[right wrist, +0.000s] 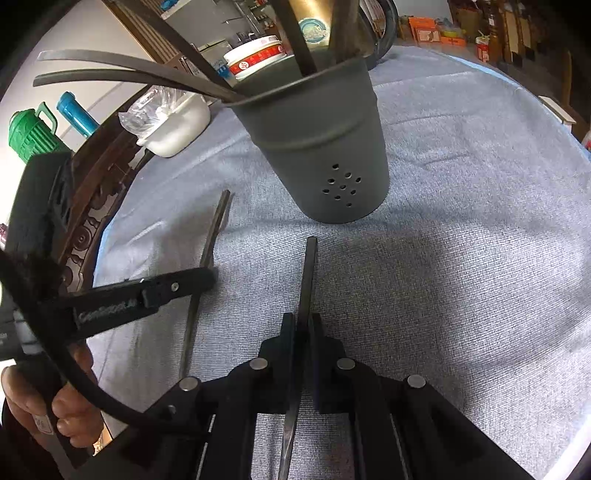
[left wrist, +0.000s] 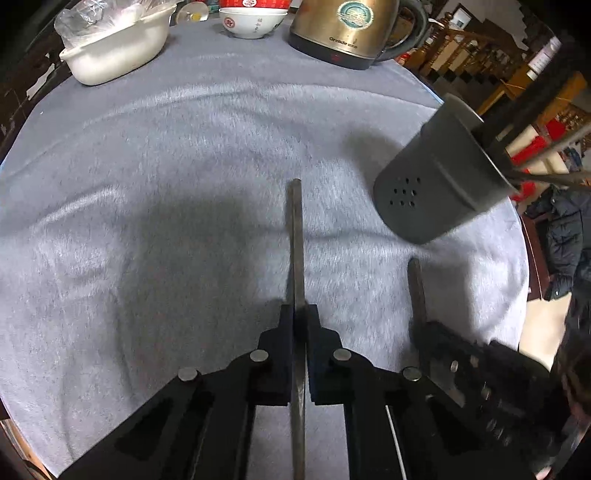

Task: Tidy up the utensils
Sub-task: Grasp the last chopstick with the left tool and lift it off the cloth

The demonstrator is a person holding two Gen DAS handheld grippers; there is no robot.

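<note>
A dark grey utensil holder [right wrist: 325,147] with drain holes stands on the grey cloth [right wrist: 461,229]; several dark utensil handles [right wrist: 122,70] stick out of it. It also shows in the left wrist view [left wrist: 432,177] at the right. My left gripper [left wrist: 300,314] is shut on a flat metal utensil handle [left wrist: 296,236] that points forward. My right gripper [right wrist: 303,321] is shut on a similar metal utensil handle [right wrist: 308,273], its tip just short of the holder. The left gripper [right wrist: 207,275] with its utensil [right wrist: 212,236] shows at the left of the right wrist view.
At the table's far side stand a white tub [left wrist: 114,51] with a plastic bag, stacked bowls [left wrist: 251,22] and a brass-coloured electric kettle [left wrist: 347,33]. Green and blue flasks [right wrist: 33,133] stand beyond the carved table edge [right wrist: 85,229]. Wooden furniture is at the right.
</note>
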